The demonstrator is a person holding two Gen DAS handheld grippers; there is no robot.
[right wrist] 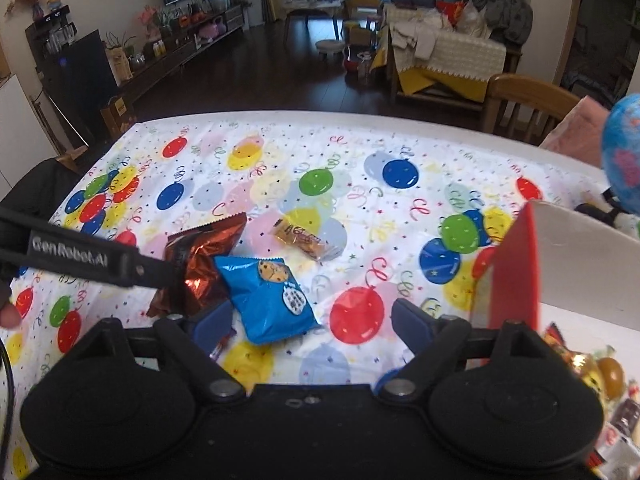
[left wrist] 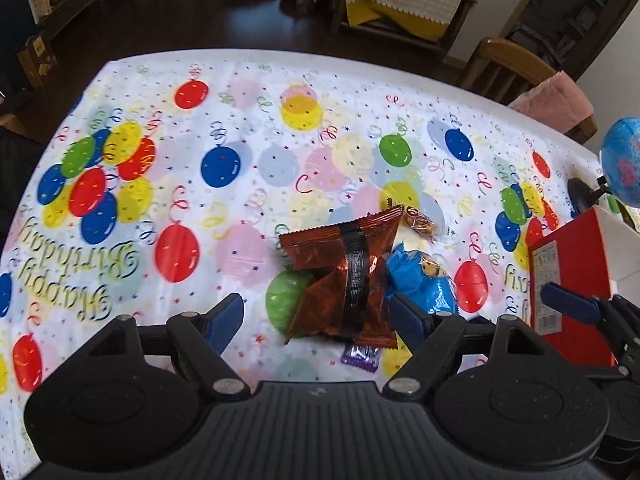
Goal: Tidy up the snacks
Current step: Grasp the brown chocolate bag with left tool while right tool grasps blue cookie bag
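- the red box (right wrist: 516, 268) is taken as landmark; it stands open at the right end of the balloon tablecloth (left wrist: 240, 152), and wrapped sweets are already seen inside it in the right wrist view.
- three loose snacks lie in a cluster to the left of the red box: a copper-brown foil packet (left wrist: 344, 276), a blue cookie packet (right wrist: 268, 296) touching its box-side edge, and a small clear-wrapped biscuit (right wrist: 304, 240) just beyond them, apart from both.
- a purple wrapper (left wrist: 360, 356) is partly hidden under the near edge of the foil packet.
- the left gripper (left wrist: 320, 316) is spread wide and nothing is held; the foil packet lies directly ahead between its fingers, long axis running roughly along the fingers.
- the right gripper (right wrist: 316, 324) is likewise spread wide and empty; the blue cookie packet lies ahead, toward its left finger, tilted diagonally.
- the right gripper is judged the nearer to the red box, so the blue packet seems its natural pick, while the foil packet is better placed for the left.
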